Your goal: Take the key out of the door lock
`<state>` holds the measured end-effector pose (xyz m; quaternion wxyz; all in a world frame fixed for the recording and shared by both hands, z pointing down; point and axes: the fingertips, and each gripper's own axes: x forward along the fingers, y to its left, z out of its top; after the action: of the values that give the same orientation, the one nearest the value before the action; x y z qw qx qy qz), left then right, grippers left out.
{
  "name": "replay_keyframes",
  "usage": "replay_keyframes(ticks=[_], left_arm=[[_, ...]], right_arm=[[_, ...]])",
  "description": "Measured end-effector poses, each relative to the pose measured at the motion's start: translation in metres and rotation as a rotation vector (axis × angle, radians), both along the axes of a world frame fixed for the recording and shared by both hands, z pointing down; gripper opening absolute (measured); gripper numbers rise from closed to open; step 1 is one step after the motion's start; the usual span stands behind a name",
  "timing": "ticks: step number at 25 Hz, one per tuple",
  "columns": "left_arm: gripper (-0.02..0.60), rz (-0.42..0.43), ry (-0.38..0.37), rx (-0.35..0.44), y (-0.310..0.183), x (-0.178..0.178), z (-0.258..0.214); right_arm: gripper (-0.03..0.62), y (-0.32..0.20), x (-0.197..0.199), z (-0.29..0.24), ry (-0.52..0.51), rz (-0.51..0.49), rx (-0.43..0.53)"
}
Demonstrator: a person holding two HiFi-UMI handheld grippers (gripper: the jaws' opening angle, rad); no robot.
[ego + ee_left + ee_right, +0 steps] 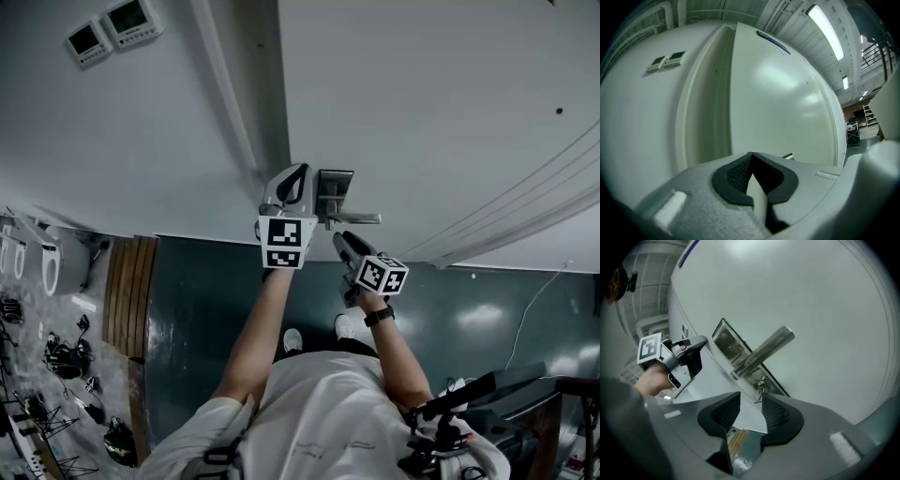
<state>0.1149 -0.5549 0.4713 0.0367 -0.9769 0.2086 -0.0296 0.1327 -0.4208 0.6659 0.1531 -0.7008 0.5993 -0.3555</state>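
A small silver key (760,390) sticks out of the lock in the metal plate (730,340) on a white door (422,103), just under the lever handle (764,352). My right gripper (751,401) is open, its dark pads (779,414) standing either side of a gap just short of the key and not pressing on it. In the head view the right gripper (345,246) sits just below the handle (356,218). My left gripper (286,194) rests at the door beside the plate's left edge, shut with nothing between its pads (736,172).
The door frame (234,103) runs left of the lock, with two wall control panels (108,28) further left. Below lie a dark green floor (206,309), wooden slats (127,295), tangled cables (56,356) and equipment (506,394) at the lower right.
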Motion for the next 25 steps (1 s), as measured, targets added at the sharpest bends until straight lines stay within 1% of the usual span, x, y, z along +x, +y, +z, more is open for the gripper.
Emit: replay_keyframes(ticks=[2,6,8,13,15,16,18,20,23,25], left_arm=[[0.001,-0.002,-0.002,-0.002,0.001,-0.001,-0.001],[0.002,-0.006,-0.009,-0.004,0.003,0.000,-0.003],[0.002,-0.008,-0.016,0.003,0.003,0.000,-0.002],[0.002,-0.013,-0.031,0.007,0.004,-0.004,-0.004],[0.002,-0.015,-0.037,0.006,0.004,-0.002,-0.002],[0.002,-0.015,-0.040,0.005,0.004,-0.001,-0.001],[0.000,-0.018,-0.040,0.001,0.004,-0.002,-0.001],[0.002,-0.022,-0.036,-0.005,0.004,-0.002,-0.002],[0.002,-0.034,-0.037,-0.012,0.002,-0.001,-0.002],[0.002,-0.043,-0.034,-0.015,0.002,-0.001,-0.001]], right_arm=[[0.175,-0.008,0.001,0.011,-0.075,-0.005,0.013],[0.178,-0.026,0.002,0.026,-0.253,-0.009,0.072],[0.178,-0.035,0.003,0.030,-0.317,-0.010,0.101],[0.129,-0.051,0.003,0.035,-0.403,-0.016,0.130],[0.085,-0.055,0.004,0.036,-0.449,-0.015,0.156],[0.054,-0.055,0.004,0.036,-0.478,-0.010,0.174],[0.041,-0.054,0.004,0.036,-0.545,0.015,0.204],[0.029,-0.051,0.004,0.037,-0.604,0.049,0.211],[0.026,-0.052,0.006,0.038,-0.653,0.081,0.228],[0.025,-0.053,0.006,0.040,-0.708,0.103,0.258]])
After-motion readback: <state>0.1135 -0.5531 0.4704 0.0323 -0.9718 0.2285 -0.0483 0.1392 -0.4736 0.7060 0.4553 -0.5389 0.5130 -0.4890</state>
